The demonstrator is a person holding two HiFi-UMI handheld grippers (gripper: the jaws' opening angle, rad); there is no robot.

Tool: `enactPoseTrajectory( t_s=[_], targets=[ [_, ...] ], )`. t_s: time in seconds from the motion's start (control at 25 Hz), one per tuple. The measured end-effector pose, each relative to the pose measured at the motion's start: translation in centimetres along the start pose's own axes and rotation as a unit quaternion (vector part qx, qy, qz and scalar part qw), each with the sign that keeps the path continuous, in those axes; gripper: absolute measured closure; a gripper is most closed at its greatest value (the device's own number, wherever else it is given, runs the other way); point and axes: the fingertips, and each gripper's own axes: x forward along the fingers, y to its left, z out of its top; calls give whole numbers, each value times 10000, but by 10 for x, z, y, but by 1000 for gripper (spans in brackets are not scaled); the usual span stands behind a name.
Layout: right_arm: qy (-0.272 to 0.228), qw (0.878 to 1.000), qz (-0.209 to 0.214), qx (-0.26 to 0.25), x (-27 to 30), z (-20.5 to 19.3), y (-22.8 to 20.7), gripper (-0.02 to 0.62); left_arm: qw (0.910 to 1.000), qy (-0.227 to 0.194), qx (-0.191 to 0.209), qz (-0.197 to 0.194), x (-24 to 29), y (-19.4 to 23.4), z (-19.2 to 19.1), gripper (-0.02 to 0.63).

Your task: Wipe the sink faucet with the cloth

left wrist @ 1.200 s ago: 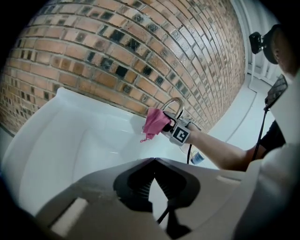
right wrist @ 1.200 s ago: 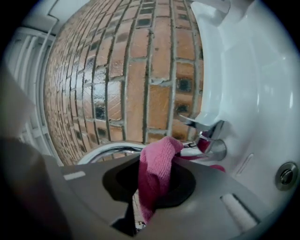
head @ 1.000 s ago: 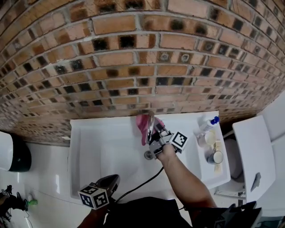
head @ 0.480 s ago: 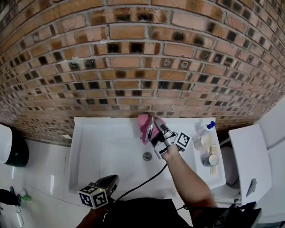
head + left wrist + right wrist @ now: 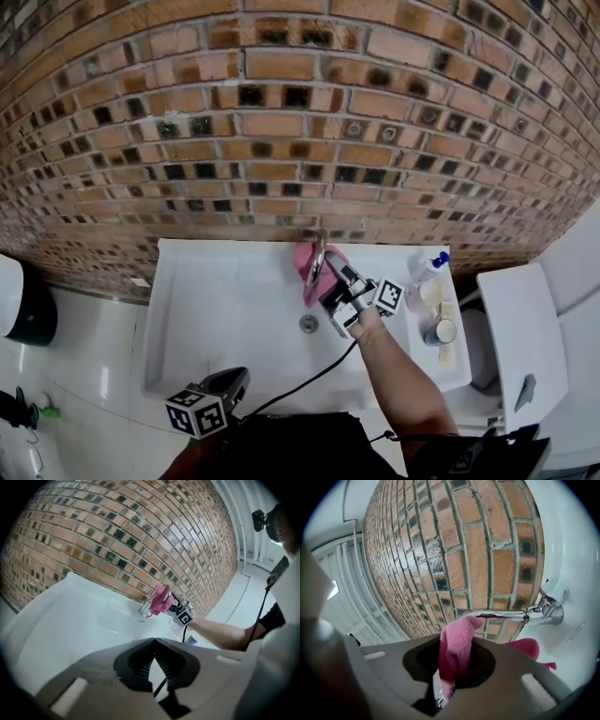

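A chrome faucet (image 5: 319,255) rises at the back rim of the white sink (image 5: 216,309) under the brick wall. A pink cloth (image 5: 306,269) is draped over its spout, and my right gripper (image 5: 330,284) is shut on that cloth, pressed against the spout. In the right gripper view the pink cloth (image 5: 455,649) fills the jaws and touches the faucet (image 5: 511,615) spout from below. My left gripper (image 5: 225,386) hangs low at the sink's front edge, away from the faucet, its jaws closed on nothing (image 5: 153,663). From there the cloth (image 5: 160,600) shows on the faucet (image 5: 146,607).
A drain (image 5: 308,323) lies in the basin just below the faucet. A spray bottle with a blue cap (image 5: 427,270) and small jars (image 5: 439,330) stand on the sink's right ledge. A cable (image 5: 300,380) runs from the right gripper across the basin. A black bin (image 5: 28,314) is far left.
My right gripper with the cloth has shifted slightly up along the spout, toward the wall. The left gripper has stayed put.
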Motion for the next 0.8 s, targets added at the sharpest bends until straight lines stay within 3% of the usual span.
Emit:
enactPoseTrajectory(
  t_s=[0.8],
  targets=[
    [-260,9992,-267,-149,-45,-39,-4,546,9997,147,172,-125,-33,17,-16,602]
  ],
)
